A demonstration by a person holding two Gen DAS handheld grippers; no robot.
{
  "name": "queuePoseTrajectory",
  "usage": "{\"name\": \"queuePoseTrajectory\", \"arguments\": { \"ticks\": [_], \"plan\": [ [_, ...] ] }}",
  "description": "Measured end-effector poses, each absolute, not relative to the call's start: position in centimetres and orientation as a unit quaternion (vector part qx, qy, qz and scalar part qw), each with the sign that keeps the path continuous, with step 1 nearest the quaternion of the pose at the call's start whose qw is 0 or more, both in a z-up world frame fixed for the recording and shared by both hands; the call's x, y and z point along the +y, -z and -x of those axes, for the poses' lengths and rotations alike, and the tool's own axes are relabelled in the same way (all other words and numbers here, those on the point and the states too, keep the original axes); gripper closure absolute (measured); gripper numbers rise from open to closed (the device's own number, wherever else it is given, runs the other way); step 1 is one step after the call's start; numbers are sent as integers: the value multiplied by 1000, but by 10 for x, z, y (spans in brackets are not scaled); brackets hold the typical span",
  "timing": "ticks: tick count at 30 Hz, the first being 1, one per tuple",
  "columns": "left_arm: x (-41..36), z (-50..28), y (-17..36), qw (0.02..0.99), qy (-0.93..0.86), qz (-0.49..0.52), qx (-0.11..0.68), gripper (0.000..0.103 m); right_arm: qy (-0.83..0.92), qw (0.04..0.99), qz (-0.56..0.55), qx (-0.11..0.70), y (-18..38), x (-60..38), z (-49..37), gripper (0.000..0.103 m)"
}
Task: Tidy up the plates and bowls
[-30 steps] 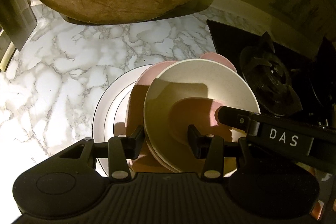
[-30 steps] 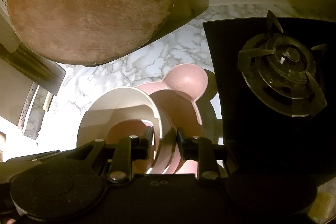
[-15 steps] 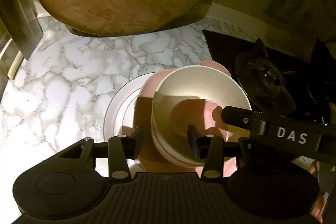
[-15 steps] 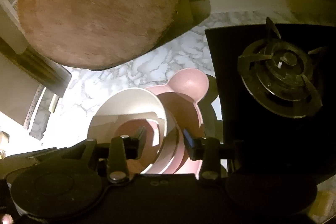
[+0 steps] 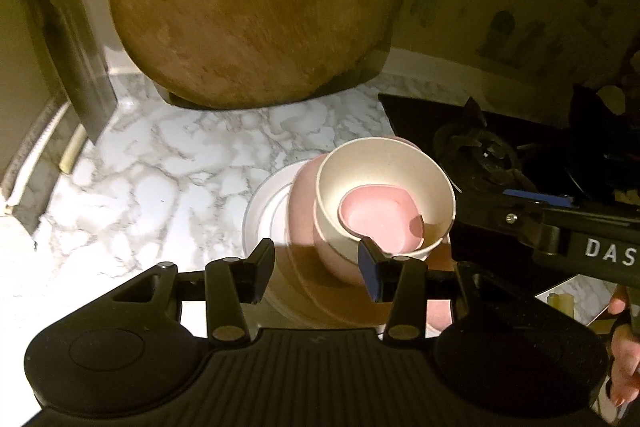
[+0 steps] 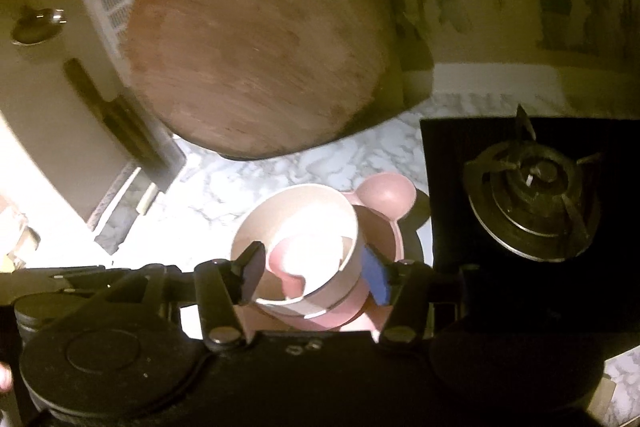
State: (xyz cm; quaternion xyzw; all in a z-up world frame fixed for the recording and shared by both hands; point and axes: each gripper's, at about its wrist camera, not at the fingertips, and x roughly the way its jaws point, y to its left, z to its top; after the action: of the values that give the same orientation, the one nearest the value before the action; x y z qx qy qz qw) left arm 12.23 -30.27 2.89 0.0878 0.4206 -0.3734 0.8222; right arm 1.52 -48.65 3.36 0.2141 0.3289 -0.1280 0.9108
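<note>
A cream bowl point(image 5: 384, 187) with a small pink dish point(image 5: 380, 219) inside sits nested in a pink bowl point(image 5: 304, 203), stacked on a white plate point(image 5: 260, 215) on the marble counter. A pink plate with round ears point(image 6: 384, 193) lies under the stack. My left gripper point(image 5: 316, 271) is open and empty, above and just in front of the stack. My right gripper point(image 6: 316, 275) is open, its fingers on either side of the cream bowl point(image 6: 296, 223), apart from it. The right gripper also shows at the right of the left wrist view.
A large round wooden board point(image 5: 256, 7) leans against the back wall. A black gas hob with a burner point(image 6: 532, 203) lies right of the stack. A cleaver point(image 5: 72, 67) hangs at the left. The marble counter point(image 5: 160, 179) extends to the left.
Both grippers have pulled up and back from the stack, which looks smaller now. The right gripper's jaws have opened wider around the cream bowl.
</note>
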Motion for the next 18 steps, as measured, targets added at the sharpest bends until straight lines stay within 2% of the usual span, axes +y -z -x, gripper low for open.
{"name": "queuePoseTrajectory", "arguments": {
  "ticks": [4,7,12,16,18],
  "plan": [
    [-284,-110,-36,837,373,-86,391,45,123,928,-188,296,-41,-470,4,40],
    [-269,-100,-42,848,370,-80,370,43,123,941,-163,271,-46,-457,17,36],
    [-246,-83,-47,865,364,-69,338,26,116,957,-132,232,-48,-437,40,19],
    [-230,-69,-50,874,363,-57,320,20,106,965,-112,214,-48,-424,55,14],
    [-223,-64,-51,879,356,-54,311,11,101,968,-104,205,-49,-420,62,6]
  ]
}}
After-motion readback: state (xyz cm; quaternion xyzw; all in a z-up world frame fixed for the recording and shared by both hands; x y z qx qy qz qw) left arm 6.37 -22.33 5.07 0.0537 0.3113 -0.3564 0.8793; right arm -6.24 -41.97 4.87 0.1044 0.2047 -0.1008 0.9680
